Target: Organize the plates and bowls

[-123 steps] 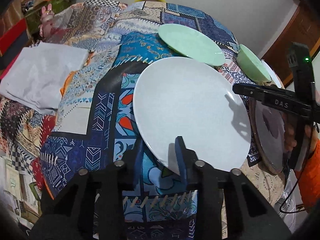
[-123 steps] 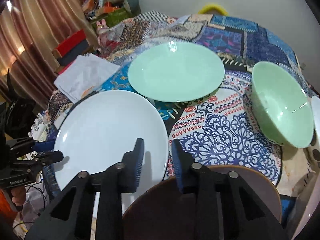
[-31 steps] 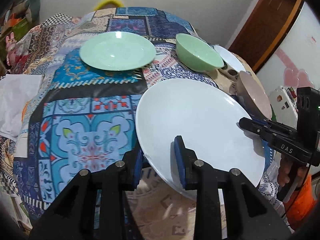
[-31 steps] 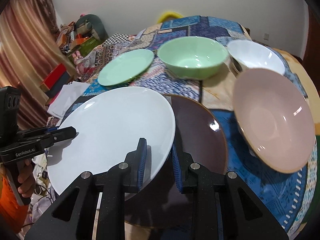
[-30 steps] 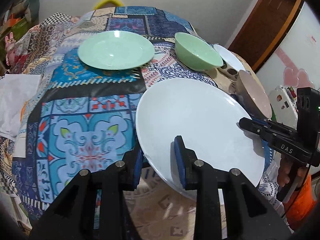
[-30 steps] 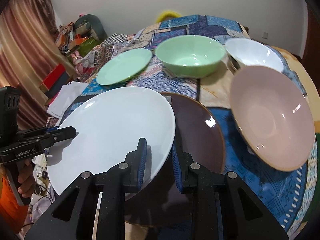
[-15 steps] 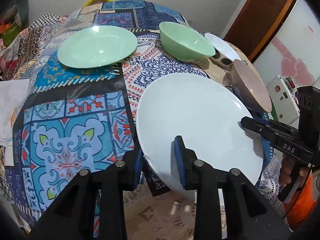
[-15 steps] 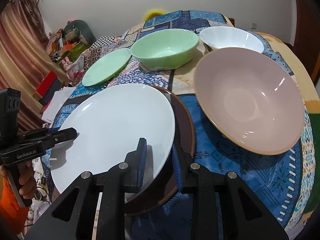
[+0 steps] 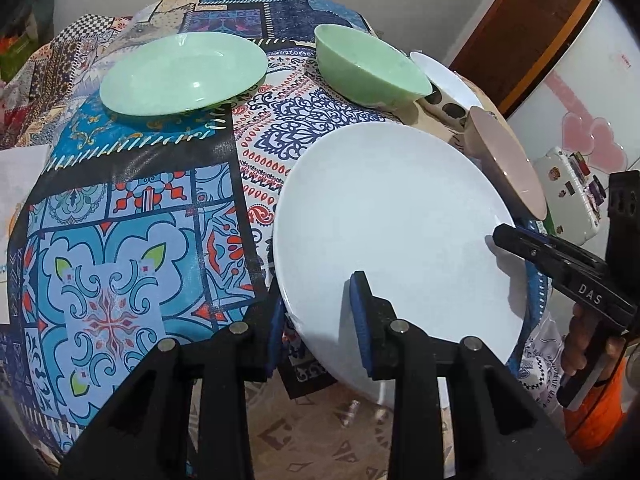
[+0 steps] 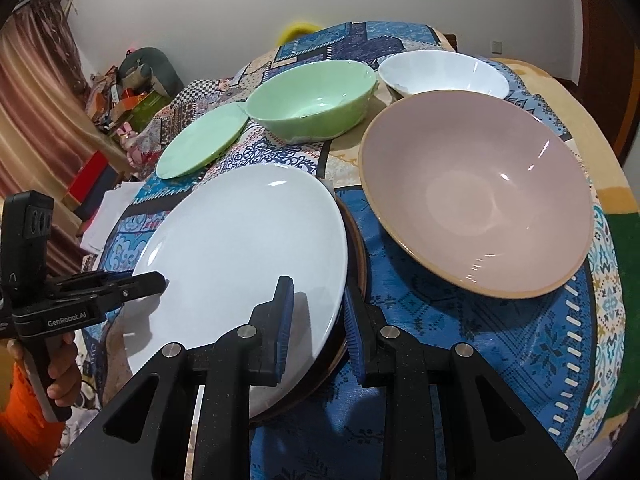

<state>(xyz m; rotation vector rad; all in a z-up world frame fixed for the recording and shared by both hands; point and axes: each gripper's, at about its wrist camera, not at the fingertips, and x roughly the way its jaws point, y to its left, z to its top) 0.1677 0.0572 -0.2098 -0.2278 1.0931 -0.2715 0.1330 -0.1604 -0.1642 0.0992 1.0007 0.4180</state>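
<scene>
Both grippers hold one large white plate (image 9: pixel 392 224) by opposite rims. My left gripper (image 9: pixel 316 312) is shut on its near edge; my right gripper (image 10: pixel 318 312) is shut on the other edge, and it also shows in the left wrist view (image 9: pixel 560 264). The white plate (image 10: pixel 244 256) sits over a dark brown plate (image 10: pixel 354 256), almost covering it; I cannot tell if they touch. A big pink bowl (image 10: pixel 476 196), a green bowl (image 10: pixel 312 98), a white bowl (image 10: pixel 440 72) and a green plate (image 10: pixel 200 146) rest on the patterned tablecloth (image 9: pixel 132 224).
The table edge runs close under the white plate on the near side. White paper (image 10: pixel 106 216) lies beyond the left edge. A brown door (image 9: pixel 528 28) and a white appliance (image 9: pixel 572 196) stand to the right.
Both grippers carried the white plate to the right across the table, from beside the brown plate to over it, which it now nearly hides. The grips stayed shut.
</scene>
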